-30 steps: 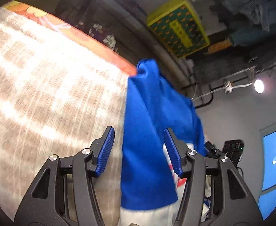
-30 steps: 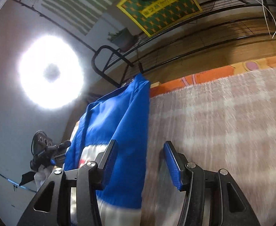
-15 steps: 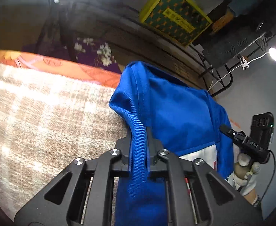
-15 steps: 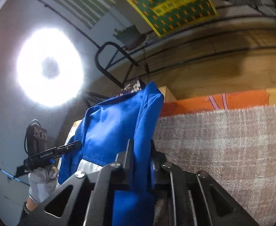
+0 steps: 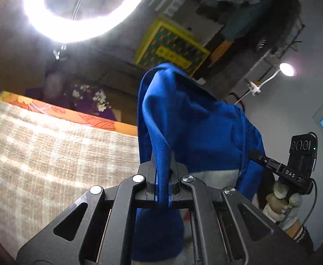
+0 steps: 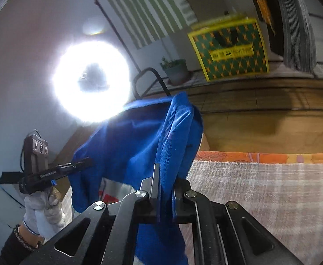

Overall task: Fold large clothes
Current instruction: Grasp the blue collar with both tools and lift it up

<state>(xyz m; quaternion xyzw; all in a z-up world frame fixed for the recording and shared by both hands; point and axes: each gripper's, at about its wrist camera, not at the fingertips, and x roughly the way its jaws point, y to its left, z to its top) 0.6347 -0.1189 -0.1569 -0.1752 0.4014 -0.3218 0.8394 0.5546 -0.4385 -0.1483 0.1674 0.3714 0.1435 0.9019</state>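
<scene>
- Left gripper (image 5: 162, 176) and right gripper (image 6: 164, 187) are each clamped tight on an edge of the blue jacket (image 5: 196, 128), which hangs lifted above the plaid blanket (image 6: 260, 194).
- Risk: thin pinches may slip; uneven pull would skew the fold.

My left gripper (image 5: 162, 177) and right gripper (image 6: 164, 190), open a second ago, have clamped onto the blue garment's (image 5: 196, 128) edges. I've since raised both, lifting the fabric off the plaid blanket (image 5: 51, 150).
</scene>
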